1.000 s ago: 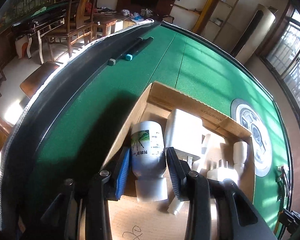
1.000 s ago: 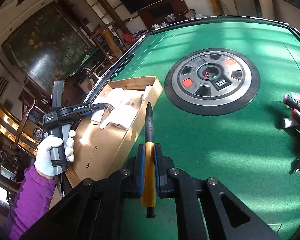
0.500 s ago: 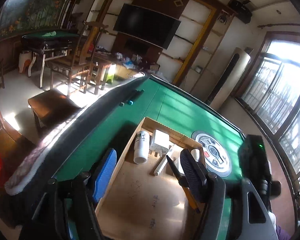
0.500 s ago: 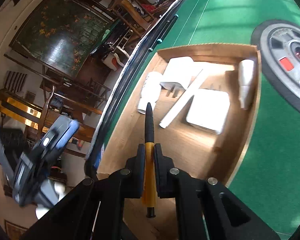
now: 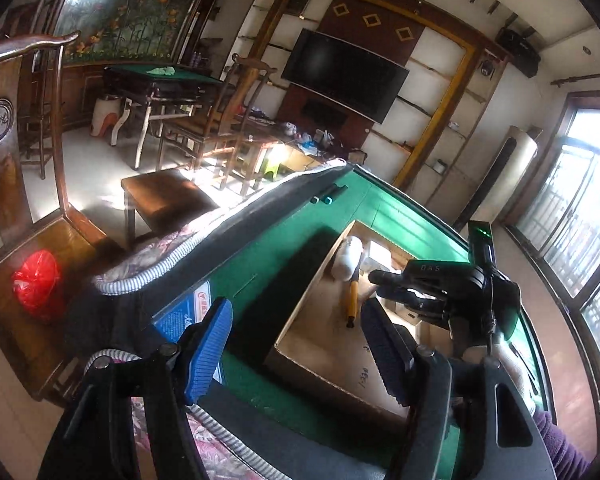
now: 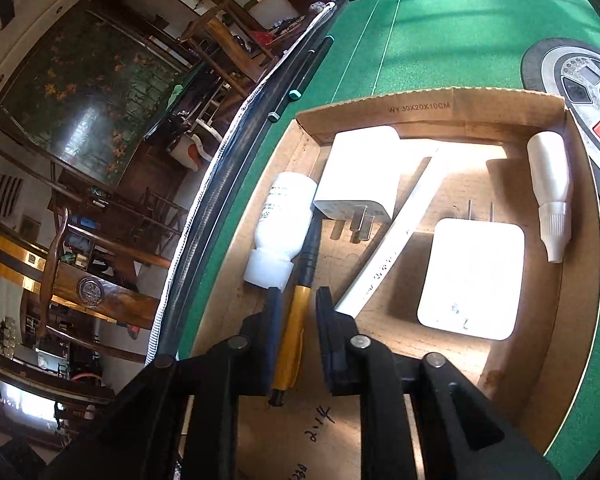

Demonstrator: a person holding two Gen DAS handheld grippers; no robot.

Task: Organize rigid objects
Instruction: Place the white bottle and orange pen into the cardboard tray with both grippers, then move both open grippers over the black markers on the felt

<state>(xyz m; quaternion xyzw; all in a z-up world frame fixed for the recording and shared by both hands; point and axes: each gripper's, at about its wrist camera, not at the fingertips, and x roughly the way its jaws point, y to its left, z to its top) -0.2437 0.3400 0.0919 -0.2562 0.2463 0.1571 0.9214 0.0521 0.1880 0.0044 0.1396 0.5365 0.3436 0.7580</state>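
Note:
My right gripper [image 6: 298,296] reaches into the cardboard box [image 6: 420,108] with its jaws opening. The yellow-and-black pen [image 6: 296,320] lies between them, leaning on the left pad, with a gap at the right pad. Its tip rests beside the white bottle [image 6: 284,220]. A white plug charger [image 6: 360,172], a white stick [image 6: 396,240], a square white adapter [image 6: 472,276] and a small white dropper bottle [image 6: 550,196] also lie inside. My left gripper [image 5: 296,312] is open and empty, held back over the table's near edge. From there the pen [image 5: 353,300] shows in the box.
Two dark rods with teal ends [image 6: 300,76] lie along the green table's left rail. A round grey dial [image 6: 580,80] sits in the table's middle, right of the box. A wooden chair with a red bag [image 5: 36,284] and a stool [image 5: 164,196] stand off the table.
My left gripper let go of the white bottle, opened wide and drew back and up from the box. My right gripper carried the pen over the box, lowered it inside, and its jaws parted.

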